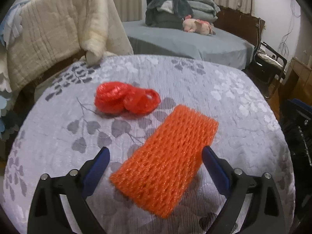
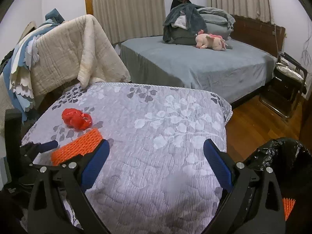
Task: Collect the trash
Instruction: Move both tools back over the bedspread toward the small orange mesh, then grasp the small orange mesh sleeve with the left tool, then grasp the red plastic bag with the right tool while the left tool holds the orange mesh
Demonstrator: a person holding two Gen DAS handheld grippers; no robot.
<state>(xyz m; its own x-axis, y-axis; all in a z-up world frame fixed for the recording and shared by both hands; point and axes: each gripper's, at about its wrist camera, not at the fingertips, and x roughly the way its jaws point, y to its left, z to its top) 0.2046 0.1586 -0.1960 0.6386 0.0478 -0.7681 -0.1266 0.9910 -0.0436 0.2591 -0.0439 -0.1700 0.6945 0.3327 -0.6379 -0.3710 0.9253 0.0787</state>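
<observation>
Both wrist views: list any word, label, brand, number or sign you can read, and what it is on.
No readable text in either view.
Orange foam net: no label.
Red plastic bag: no print visible.
Black trash bag: no print visible.
Pink plush toy: a faint dark mark on its flank, too small to read.
Left gripper and right gripper: no markings visible.

Left wrist view sits low and close over the floral mattress (image 1: 175, 81), facing the grey bed (image 1: 195, 42) at upper right of frame; orange foam net (image 1: 165, 159) fills lower centre. Right wrist view looks the same way from further back and right, net (image 2: 78, 146) at lower left. Both share mattress (image 2: 156, 126), red bag (image 1: 124, 100) (image 2: 77, 120), bed (image 2: 195, 66)
</observation>
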